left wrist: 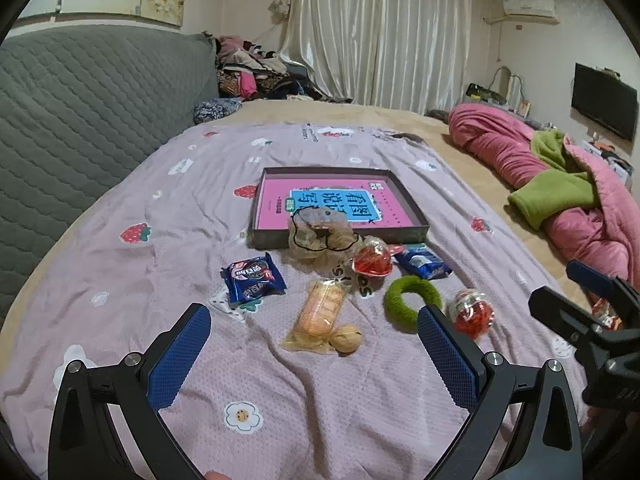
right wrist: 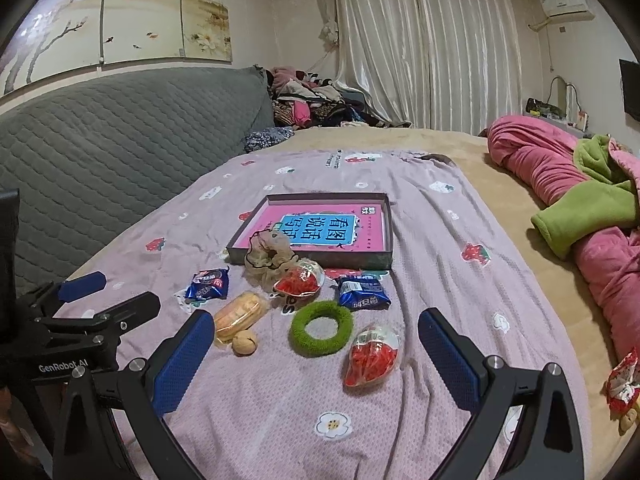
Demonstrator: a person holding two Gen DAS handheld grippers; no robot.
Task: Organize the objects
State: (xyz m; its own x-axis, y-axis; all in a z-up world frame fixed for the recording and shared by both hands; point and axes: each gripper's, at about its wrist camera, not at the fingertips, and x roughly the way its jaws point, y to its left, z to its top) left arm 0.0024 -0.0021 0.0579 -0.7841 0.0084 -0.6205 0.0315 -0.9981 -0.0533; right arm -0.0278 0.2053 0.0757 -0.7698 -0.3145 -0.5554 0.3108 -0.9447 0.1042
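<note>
A shallow grey box [left wrist: 404, 194] [right wrist: 316, 258] with a pink and blue book inside lies on the lilac sheet. A beige scrunchie [left wrist: 320, 232] [right wrist: 268, 254] leans on its front wall. In front lie two blue snack packets [left wrist: 254, 278] [right wrist: 362, 290], two red jelly packs [left wrist: 472, 312] [right wrist: 372, 356], a green ring scrunchie [left wrist: 412, 300] [right wrist: 322, 328], an orange biscuit pack [left wrist: 320, 312] [right wrist: 240, 314] and a walnut [left wrist: 347, 338] [right wrist: 245, 343]. My left gripper [left wrist: 316, 356] is open and empty above the sheet before the walnut. My right gripper [right wrist: 316, 356] is open and empty near the jelly pack.
A grey quilted headboard [left wrist: 80, 112] runs along the left. Pink and green blankets [left wrist: 560, 184] [right wrist: 580, 200] lie at the right. Another red wrapper [right wrist: 622, 384] lies at the bed's right edge. Clothes are piled at the back [left wrist: 256, 72].
</note>
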